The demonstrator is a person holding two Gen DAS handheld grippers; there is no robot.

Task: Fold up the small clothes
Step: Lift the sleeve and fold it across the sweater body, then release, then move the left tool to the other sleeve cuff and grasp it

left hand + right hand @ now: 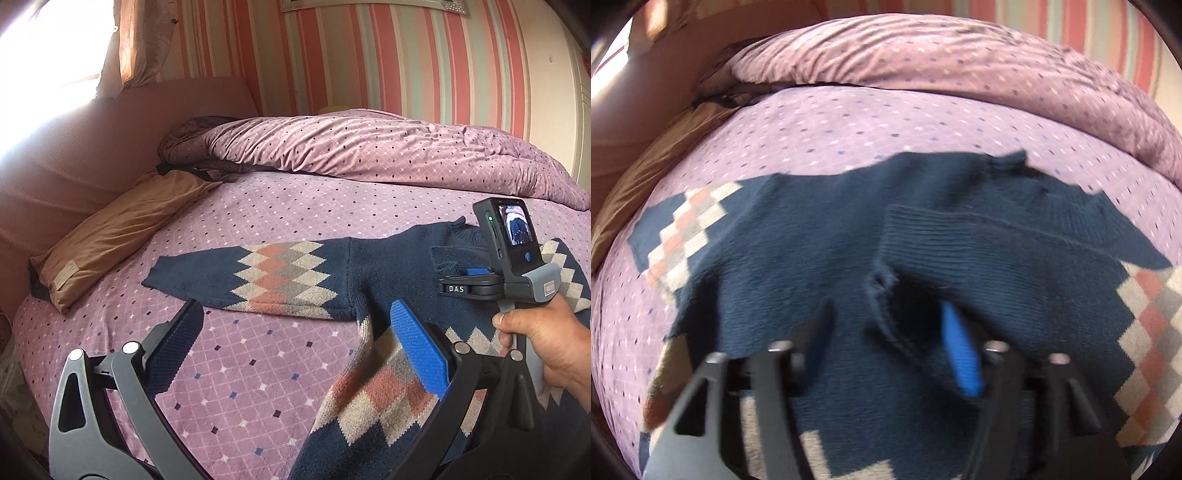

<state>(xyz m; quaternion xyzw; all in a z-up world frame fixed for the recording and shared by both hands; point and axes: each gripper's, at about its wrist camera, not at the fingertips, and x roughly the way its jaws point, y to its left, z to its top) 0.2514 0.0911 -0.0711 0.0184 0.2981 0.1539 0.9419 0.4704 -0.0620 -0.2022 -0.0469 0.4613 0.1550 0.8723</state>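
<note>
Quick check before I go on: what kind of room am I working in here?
A bedroom, most likely. The sweater lies on a bed with a bunched duvet at the far side, a tan pillow by the padded headboard, and striped wallpaper behind.

The white letters "DAS" stand on the black jaw of the right gripper (456,282), at the right of the scene.

The sweater's (820,251) lower body runs off the frame.
</note>
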